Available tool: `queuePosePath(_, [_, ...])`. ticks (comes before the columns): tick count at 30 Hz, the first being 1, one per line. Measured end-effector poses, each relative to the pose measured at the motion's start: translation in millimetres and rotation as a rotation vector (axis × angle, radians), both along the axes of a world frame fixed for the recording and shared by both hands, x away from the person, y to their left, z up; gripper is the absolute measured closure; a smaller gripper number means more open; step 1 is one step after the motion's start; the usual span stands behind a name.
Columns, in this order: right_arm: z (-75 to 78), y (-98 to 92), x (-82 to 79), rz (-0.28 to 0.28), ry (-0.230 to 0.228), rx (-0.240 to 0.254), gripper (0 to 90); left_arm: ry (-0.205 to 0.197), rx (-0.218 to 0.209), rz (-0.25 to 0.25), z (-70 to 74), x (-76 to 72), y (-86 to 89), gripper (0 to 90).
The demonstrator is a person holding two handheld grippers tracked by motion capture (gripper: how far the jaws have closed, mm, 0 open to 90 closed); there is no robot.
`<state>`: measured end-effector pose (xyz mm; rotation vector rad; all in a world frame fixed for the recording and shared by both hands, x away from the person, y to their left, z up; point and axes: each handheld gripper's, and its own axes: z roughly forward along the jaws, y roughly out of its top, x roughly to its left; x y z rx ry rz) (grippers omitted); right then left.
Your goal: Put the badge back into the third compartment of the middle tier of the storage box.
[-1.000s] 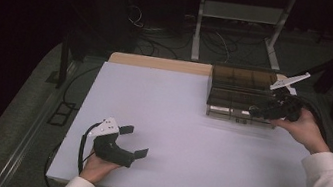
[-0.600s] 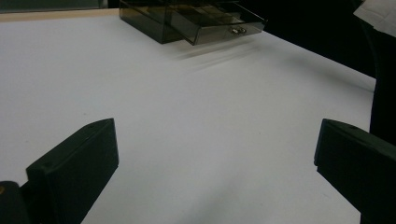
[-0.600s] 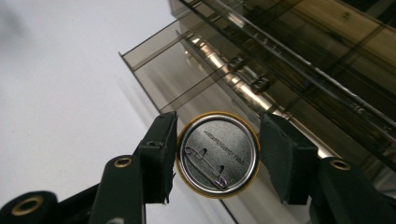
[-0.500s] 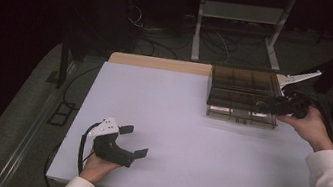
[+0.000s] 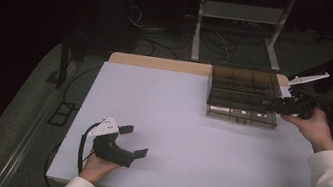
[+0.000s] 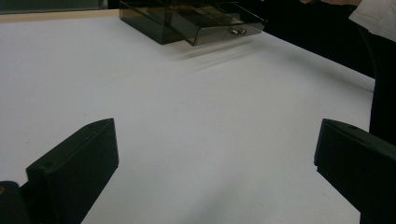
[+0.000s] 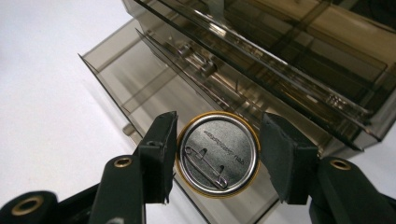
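Here, right claw (image 7: pixel 217 156) pinches badge (image 7: pixel 218 154), pin-side up.

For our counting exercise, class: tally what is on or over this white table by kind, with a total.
Black two-jaw grippers: 2 (left gripper, right gripper)
Smoky transparent plastic drawer boxes: 1
Round metal pin-back badges with gold rim: 1, between the right gripper's jaws over the open drawer
Total: 4
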<state>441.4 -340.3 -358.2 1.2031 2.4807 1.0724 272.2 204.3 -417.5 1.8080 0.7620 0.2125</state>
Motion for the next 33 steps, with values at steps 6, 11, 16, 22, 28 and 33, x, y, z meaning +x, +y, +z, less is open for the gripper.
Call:
queuePosePath(6, [-6.7, -3.9, 0.8, -0.015, 0.009, -0.008, 46.8, 0.000, 0.002, -0.001, -0.2, 0.2, -0.2, 0.0])
queuePosePath(11, [-7.4, -3.9, 1.6, -0.020, 0.008, -0.008, 46.8, 0.000, 0.001, -0.001, -0.1, 0.0, -0.3, 0.0])
queuePosePath(16, [-12.0, -3.0, 1.8, -0.021, 0.017, -0.021, 46.8, -0.001, -0.001, 0.001, 0.2, -0.2, 0.2, 0.0])
queuePosePath(22, [-19.3, -4.3, 2.3, -0.028, 0.031, -0.022, 46.8, -0.001, 0.002, -0.002, 0.1, -0.1, -0.4, 0.0])
queuePosePath(28, [-25.6, -4.0, 3.2, -0.028, 0.043, -0.027, 46.8, 0.000, 0.003, -0.001, -0.2, 0.2, -0.2, 0.0])
queuePosePath(33, [-27.2, -1.7, 4.0, -0.017, 0.051, -0.030, 46.7, 0.000, 0.004, -0.002, -0.3, 0.2, -0.3, 0.0])
